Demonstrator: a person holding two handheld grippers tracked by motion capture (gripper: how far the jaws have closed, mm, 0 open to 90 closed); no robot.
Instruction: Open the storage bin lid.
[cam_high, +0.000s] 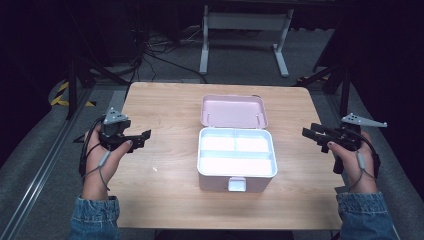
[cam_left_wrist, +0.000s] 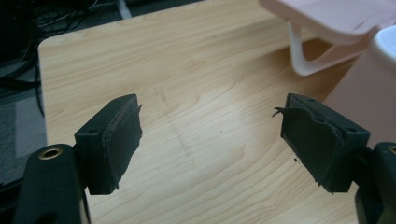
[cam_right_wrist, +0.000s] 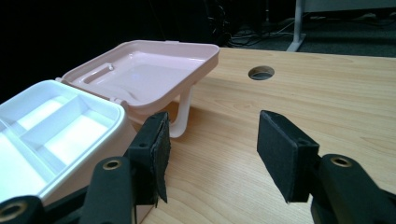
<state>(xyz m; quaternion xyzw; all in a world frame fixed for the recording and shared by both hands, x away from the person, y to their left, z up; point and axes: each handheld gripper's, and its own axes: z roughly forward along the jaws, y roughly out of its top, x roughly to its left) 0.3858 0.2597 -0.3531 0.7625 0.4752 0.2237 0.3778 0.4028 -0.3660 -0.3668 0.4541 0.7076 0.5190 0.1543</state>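
A pink box (cam_high: 237, 180) sits open in the middle of the wooden table (cam_high: 165, 175), its lid (cam_high: 234, 111) folded back flat behind it. A white divided tray (cam_high: 236, 152) rests in the box with nothing in its compartments. My left gripper (cam_high: 142, 138) is held over the table's left side, open and empty, pointing toward the box. My right gripper (cam_high: 311, 135) hovers at the right edge, also open and empty. In the right gripper view the tray (cam_right_wrist: 51, 126) and lid (cam_right_wrist: 140, 74) lie just left of the jaws. In the left gripper view the lid (cam_left_wrist: 336, 18) and its white handle (cam_left_wrist: 308, 56) are at upper right.
A cable hole (cam_right_wrist: 261, 72) is cut into the tabletop near the far edge. Beyond the table stand a white desk frame (cam_high: 245, 30) and tangled cables (cam_high: 155, 45) on the floor. Bare wood stretches on both sides of the box.
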